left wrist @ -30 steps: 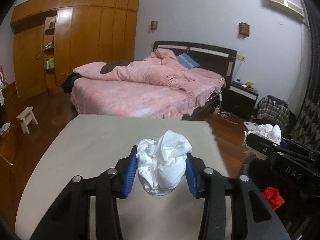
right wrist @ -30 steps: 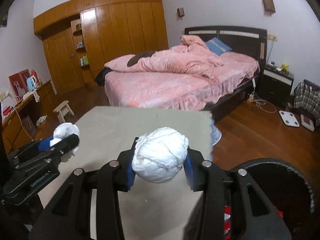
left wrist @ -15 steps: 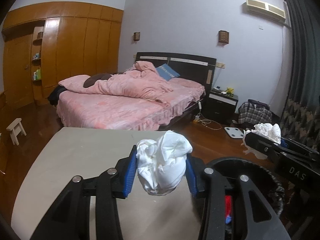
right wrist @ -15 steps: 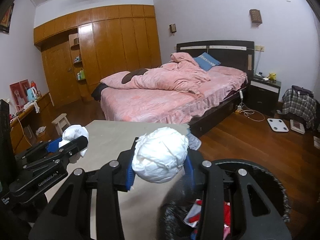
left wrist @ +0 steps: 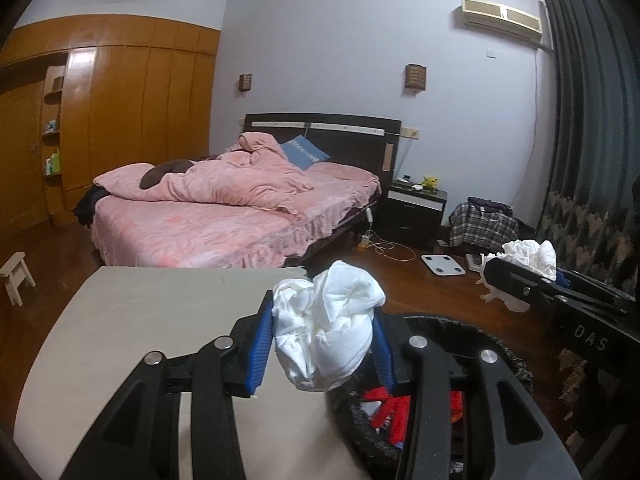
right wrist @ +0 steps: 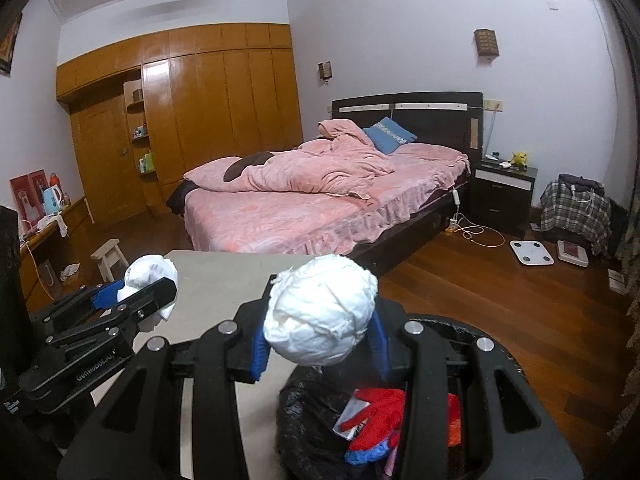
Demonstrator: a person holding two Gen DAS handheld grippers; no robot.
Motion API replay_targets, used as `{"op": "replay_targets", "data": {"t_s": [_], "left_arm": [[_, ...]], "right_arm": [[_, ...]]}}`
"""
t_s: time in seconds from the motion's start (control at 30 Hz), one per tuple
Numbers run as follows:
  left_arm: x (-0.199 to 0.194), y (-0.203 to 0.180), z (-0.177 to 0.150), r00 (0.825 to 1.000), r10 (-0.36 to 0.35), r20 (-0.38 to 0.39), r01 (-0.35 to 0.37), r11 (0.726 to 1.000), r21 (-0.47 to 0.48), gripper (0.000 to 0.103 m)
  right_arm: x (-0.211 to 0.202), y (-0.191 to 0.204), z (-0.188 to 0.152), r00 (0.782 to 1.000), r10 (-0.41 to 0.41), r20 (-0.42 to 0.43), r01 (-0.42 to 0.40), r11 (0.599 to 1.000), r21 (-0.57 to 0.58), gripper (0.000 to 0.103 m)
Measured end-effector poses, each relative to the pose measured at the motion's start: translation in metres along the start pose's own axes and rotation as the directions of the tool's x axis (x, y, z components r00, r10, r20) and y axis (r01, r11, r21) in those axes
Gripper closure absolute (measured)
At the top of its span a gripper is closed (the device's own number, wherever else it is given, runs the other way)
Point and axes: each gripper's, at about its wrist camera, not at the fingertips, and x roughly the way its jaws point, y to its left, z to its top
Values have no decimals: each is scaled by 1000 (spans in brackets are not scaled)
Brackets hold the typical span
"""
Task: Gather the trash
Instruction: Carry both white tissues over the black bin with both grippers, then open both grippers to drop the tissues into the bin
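Observation:
My left gripper is shut on a crumpled white paper wad, held at the table's right edge beside the black trash bin. My right gripper is shut on a rounder white paper ball, held above the bin's near rim. The bin holds red and blue trash. The left gripper with its wad also shows at the left of the right wrist view; the right gripper with its ball shows at the right of the left wrist view.
A grey table lies below and left of the grippers. Beyond it stands a pink bed, a dark nightstand, a white scale on the wood floor and a small stool at left.
Both grippers have moved right from over the table to the bin, each still holding its paper. The bin and its red trash have come into view under them.

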Motion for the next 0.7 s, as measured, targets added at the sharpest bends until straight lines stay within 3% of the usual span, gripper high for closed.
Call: {"op": "replay_targets", "data": {"t_s": [0.7], "left_arm": [[20,-69,-4,993,-114,-31,116,991,66,59]], "right_arm": [[-30,-71,-26,994,-111,-3,111,991,69,64]]}}
